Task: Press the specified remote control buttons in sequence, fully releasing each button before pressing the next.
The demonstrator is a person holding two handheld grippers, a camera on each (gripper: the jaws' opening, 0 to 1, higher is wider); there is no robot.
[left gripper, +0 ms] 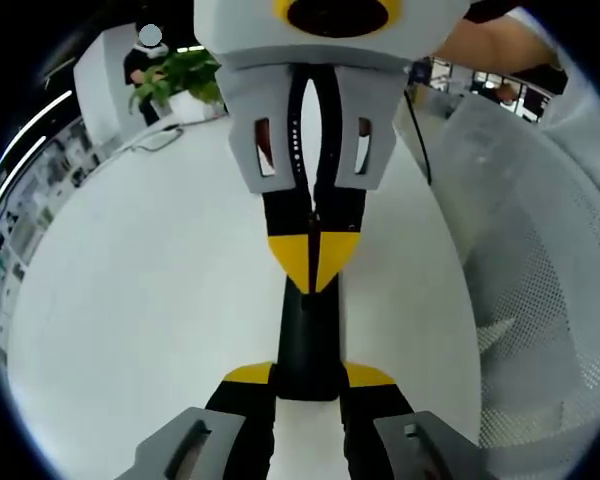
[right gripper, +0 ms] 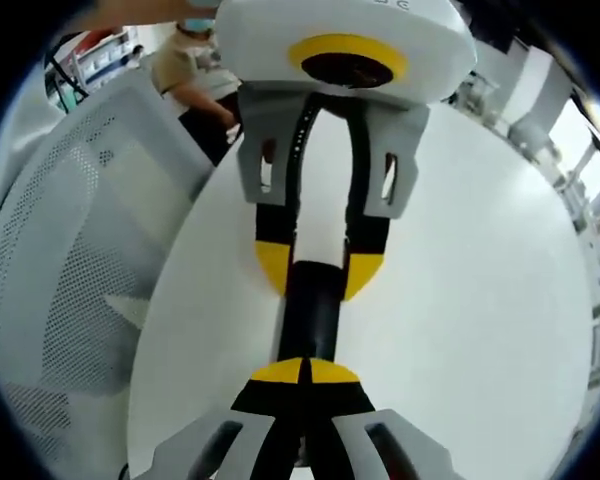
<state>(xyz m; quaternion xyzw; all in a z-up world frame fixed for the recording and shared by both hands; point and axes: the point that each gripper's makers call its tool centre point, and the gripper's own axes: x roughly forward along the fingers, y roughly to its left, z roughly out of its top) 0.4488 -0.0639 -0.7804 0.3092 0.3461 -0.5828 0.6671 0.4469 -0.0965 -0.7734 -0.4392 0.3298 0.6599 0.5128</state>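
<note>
A black remote control [left gripper: 310,335] is clamped between the yellow-tipped jaws of my left gripper [left gripper: 310,375], a little above the white table. My right gripper [left gripper: 315,262] comes in from the far side with its jaws together, and its tips meet the remote's far end. In the right gripper view my right gripper [right gripper: 305,372] is shut, its tips against the remote [right gripper: 313,310]. Beyond it, the left gripper [right gripper: 318,270] has one jaw on each side of the remote. The remote's buttons are hidden.
The round white table [left gripper: 130,300] spreads under both grippers. A grey mesh chair [left gripper: 540,280] stands at its edge, also in the right gripper view as the chair [right gripper: 70,270]. A potted plant [left gripper: 180,75] and a cable [left gripper: 417,130] lie at the far side. A person [right gripper: 195,70] stands behind.
</note>
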